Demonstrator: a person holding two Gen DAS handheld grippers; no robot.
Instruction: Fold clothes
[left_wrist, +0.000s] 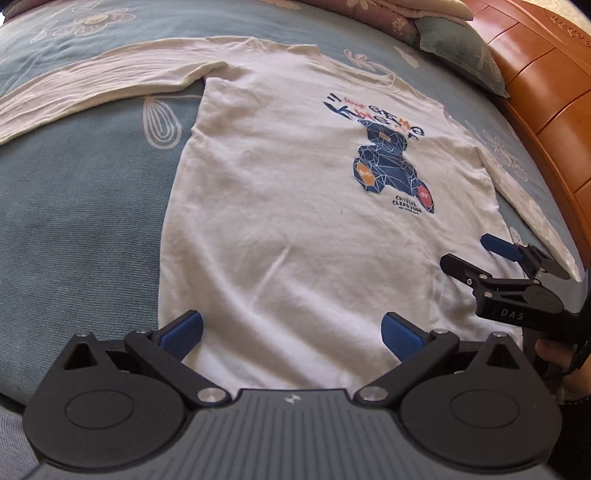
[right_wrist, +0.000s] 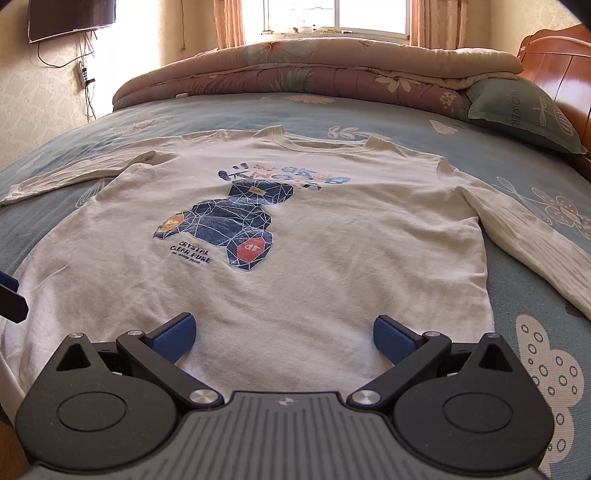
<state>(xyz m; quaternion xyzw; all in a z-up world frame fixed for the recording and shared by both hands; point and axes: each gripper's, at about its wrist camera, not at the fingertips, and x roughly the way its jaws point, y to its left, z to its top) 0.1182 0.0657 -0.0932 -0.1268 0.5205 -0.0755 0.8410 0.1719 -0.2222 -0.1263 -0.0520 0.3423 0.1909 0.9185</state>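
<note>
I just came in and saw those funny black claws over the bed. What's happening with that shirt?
A person is getting ready to fold a white long-sleeved cotton shirt with a blue bear print. It lies flat, face up, on the blue flowered bedspread, both sleeves spread out. The left hand-held gripper and the right hand-held gripper are both open near the shirt's bottom hem, holding nothing. No fold has been made yet.
</note>
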